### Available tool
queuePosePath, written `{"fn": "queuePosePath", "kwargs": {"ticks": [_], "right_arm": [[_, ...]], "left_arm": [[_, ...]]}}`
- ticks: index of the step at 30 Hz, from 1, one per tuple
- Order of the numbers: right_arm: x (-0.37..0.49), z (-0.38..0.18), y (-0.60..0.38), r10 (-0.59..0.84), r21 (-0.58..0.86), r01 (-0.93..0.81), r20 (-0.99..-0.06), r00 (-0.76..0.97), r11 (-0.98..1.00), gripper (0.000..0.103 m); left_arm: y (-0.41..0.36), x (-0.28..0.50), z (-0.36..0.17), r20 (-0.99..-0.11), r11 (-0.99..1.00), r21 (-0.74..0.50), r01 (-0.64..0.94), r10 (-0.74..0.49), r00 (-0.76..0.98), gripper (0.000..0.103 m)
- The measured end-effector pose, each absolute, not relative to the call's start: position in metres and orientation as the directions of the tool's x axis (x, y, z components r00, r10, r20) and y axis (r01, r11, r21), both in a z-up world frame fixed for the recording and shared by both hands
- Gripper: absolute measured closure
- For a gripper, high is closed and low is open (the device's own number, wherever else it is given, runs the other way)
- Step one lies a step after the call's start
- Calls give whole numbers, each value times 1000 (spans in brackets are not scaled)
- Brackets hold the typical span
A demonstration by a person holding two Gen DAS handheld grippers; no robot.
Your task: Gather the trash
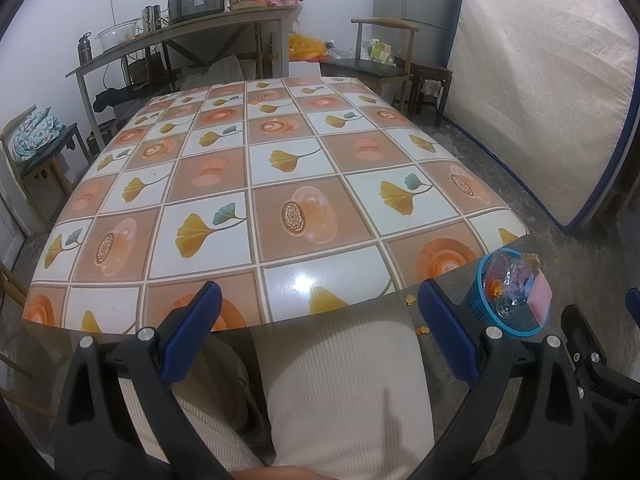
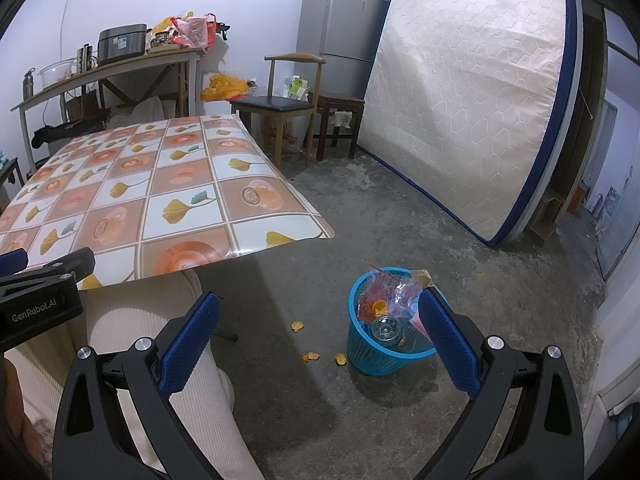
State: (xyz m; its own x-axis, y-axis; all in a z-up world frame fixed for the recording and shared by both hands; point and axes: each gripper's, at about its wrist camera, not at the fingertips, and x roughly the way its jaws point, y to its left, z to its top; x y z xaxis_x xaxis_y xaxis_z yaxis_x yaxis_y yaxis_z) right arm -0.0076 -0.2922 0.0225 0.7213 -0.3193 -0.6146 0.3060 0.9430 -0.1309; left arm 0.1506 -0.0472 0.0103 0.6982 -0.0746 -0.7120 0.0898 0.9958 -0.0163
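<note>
Your right claw hangs with its fingers apart, empty, over the floor. The orange scraps lie on the floor just left of the blue basket, nearer this claw than your left claw, which is also spread and empty above the tabletop edge.

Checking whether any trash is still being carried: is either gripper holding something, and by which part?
Nothing is held. The left gripper and right gripper are both open and empty; the trash sits in the blue basket.

1 basket, 3 scraps, 1 table
</note>
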Motion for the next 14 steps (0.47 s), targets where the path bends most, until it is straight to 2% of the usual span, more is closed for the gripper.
{"fn": "queuePosePath", "kwargs": {"ticks": [14], "right_arm": [[-8,22,-292,-319,-132,305,-616,720,943,6]], "left_arm": [[-46,150,6,-717,996,-22,87,-76,693,8]]}}
